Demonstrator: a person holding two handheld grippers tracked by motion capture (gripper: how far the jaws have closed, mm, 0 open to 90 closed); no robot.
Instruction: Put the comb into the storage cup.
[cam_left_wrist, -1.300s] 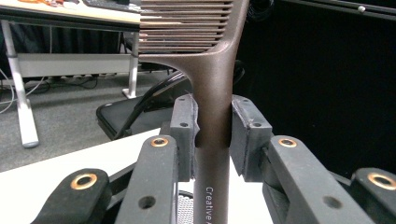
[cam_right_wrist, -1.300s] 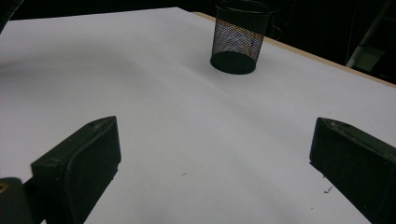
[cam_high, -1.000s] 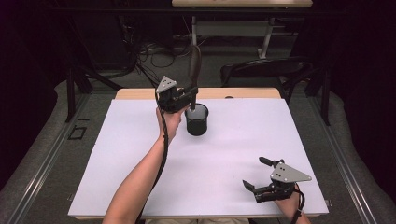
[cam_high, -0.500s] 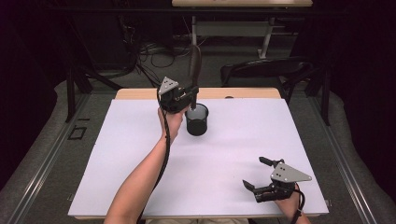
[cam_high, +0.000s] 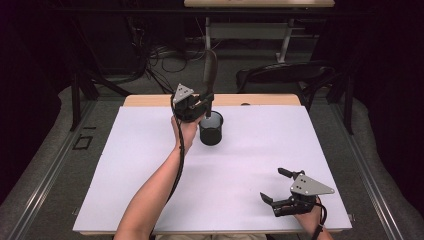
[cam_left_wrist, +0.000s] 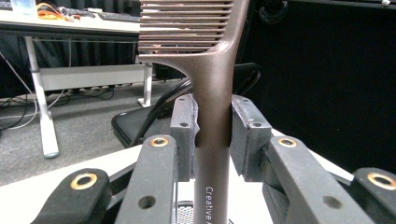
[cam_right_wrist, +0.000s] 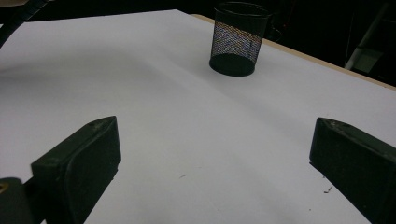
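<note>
Now left gripper pinches comb upright over mesh cup; handle prob. catches rim, tipping cup. Right gripper spread, idle.

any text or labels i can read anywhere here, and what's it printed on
"Creative A": white print running along the handle of the brown comb, cut off by the lower edge of the left gripper view, so the rest cannot be read.
No other writing: none readable on the mesh cup, the left gripper or the right gripper.
</note>
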